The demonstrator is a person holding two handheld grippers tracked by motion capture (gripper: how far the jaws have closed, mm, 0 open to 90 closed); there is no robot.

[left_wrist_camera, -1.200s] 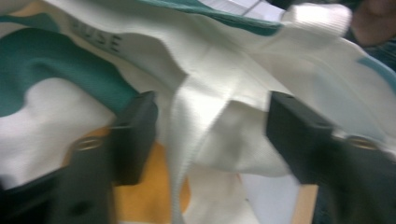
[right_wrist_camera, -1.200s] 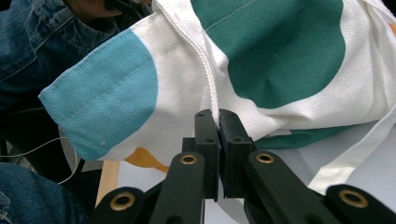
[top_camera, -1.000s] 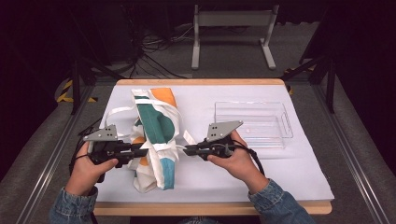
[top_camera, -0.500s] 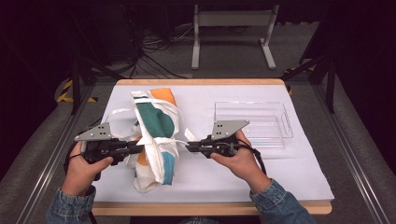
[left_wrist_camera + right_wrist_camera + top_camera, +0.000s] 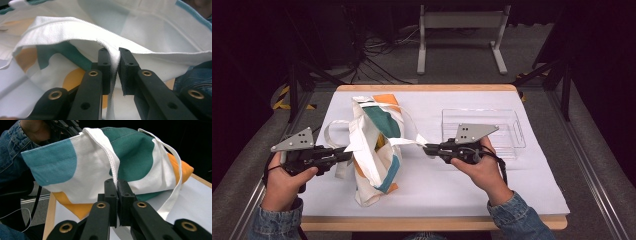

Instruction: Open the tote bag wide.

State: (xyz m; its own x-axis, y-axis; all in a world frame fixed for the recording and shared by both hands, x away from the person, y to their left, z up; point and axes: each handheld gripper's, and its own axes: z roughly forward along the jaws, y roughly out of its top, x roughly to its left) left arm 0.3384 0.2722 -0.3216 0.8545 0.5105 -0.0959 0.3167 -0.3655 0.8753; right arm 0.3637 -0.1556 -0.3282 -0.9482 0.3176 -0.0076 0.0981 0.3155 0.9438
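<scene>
White sheeting covers the wooden table (image 5: 532,185) at the centre of the high view, with dark floor, cables and a metal stand in the upper part of the frame.

My left gripper (image 5: 346,154), at the left of that view, is clenched on a white webbing strap (image 5: 112,62) of the tote bag (image 5: 377,145); its own view confirms the strap pinched between both jaws. My right gripper (image 5: 428,149), at centre right, is clamped on the other white strap (image 5: 113,173), which runs taut from the jaws up to the bag's mouth. The bag, white with teal and orange patches, sits at centre left of the high view, partly lifted and spread between my two claws, its lower end resting on the sheeting.

Risks noted. Both holds are on narrow webbing near the jaw tips; uneven pull from either side could slide a strap out and let the mouth collapse. Pulling too far apart would drag the bag across the sheeting and rumple it.

Surroundings: a clear plastic tray (image 5: 517,131) lies at centre right, just behind my right hand (image 5: 479,167), close enough to be knocked by a backward swing. A loose strap loop (image 5: 331,134) hangs near my left gripper and could snag it.
</scene>
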